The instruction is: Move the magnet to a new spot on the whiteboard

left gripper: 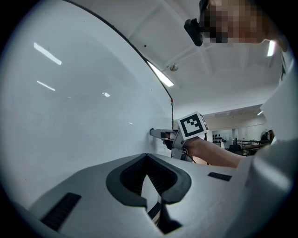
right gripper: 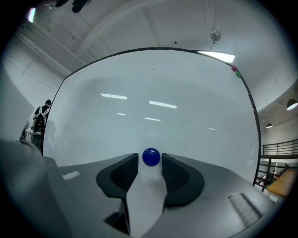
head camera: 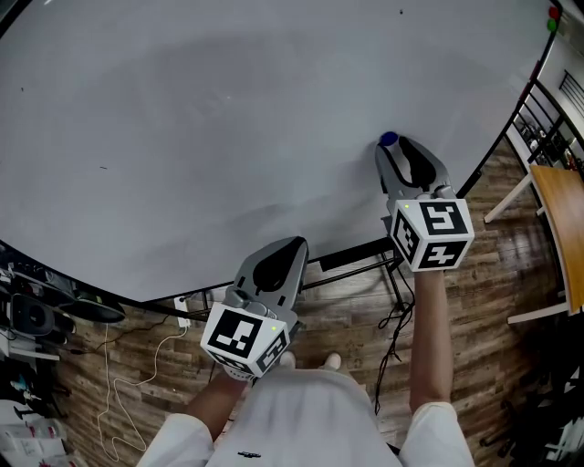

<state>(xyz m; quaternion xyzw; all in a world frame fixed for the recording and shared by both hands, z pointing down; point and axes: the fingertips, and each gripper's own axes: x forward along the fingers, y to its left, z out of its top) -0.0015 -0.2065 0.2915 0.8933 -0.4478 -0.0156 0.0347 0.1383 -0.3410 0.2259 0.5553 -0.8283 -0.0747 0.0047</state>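
A small round blue magnet (head camera: 389, 140) sticks to the large whiteboard (head camera: 228, 109), toward its lower right. My right gripper (head camera: 394, 144) points at the board with the magnet (right gripper: 151, 157) between its two fingertips. A thin gap shows on each side of the magnet, so the jaws stand open around it. My left gripper (head camera: 290, 244) hangs lower and to the left, just below the board's bottom edge. It is shut with nothing in it, its tips (left gripper: 147, 157) meeting. From the left gripper view the right gripper (left gripper: 158, 134) touches the board nose-on.
The board's black stand (head camera: 356, 255) rises from a wooden floor. A wooden table (head camera: 558, 219) is at the right. Cables (head camera: 137, 365) and dark gear (head camera: 36, 315) lie at the lower left. Red and green magnets (head camera: 553, 18) sit at the board's top right corner.
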